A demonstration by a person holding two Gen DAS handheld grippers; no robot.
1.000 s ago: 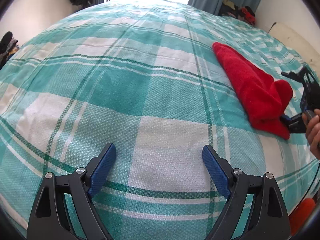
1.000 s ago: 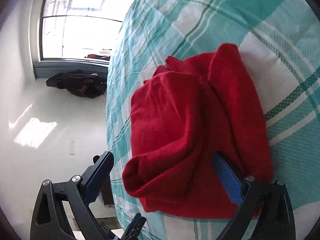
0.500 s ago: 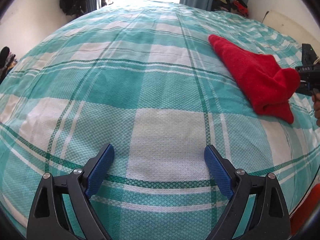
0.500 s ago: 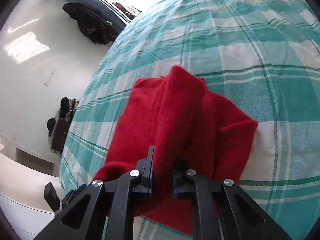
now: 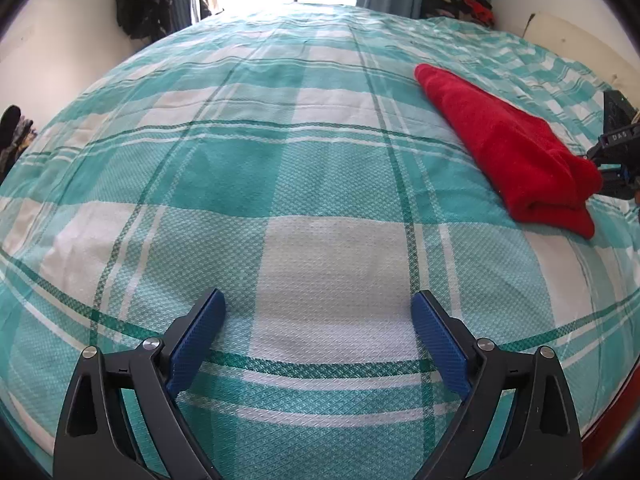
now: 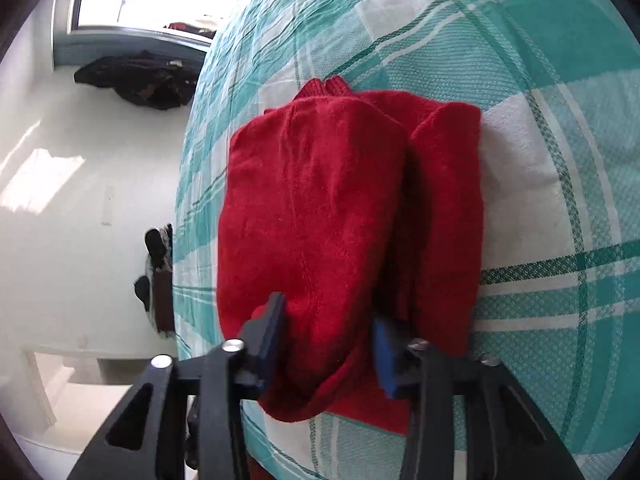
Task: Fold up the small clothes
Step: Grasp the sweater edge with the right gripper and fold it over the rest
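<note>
Garment: a folded red knitted garment of soft wool-like cloth [image 6: 320, 208] lies on the bed with the teal-and-white checked cover [image 5: 280, 184], close to the bed's near edge on the right-hand side; in the left wrist view it shows as a long red bundle [image 5: 508, 148].

Long axis: from the thick rolled end by the near edge it runs away toward the far side of the bed, tapering to a narrow ribbed tip.

Right claw [image 6: 328, 340]: its jaws straddle the thick near end, one blue pad at each side of the upper layer; cloth fills the gap, but a firm pinch cannot be told, since the jaws stand partly apart.

Left claw [image 5: 318, 336]: jaws spread wide, gripping nothing, low over bare cover and well apart from the garment.

Key relation: the garment lies directly ahead of the right claw, along its fingers; from the left claw it is off to the right and farther back. The right hand is much the nearer.

Edges: the bed's edge drops away just beside and beneath the right claw, with floor visible beyond, so a pull toward the person would likely drag cloth off.

Open room: broad bare cover to the garment's left and beyond it.
</note>
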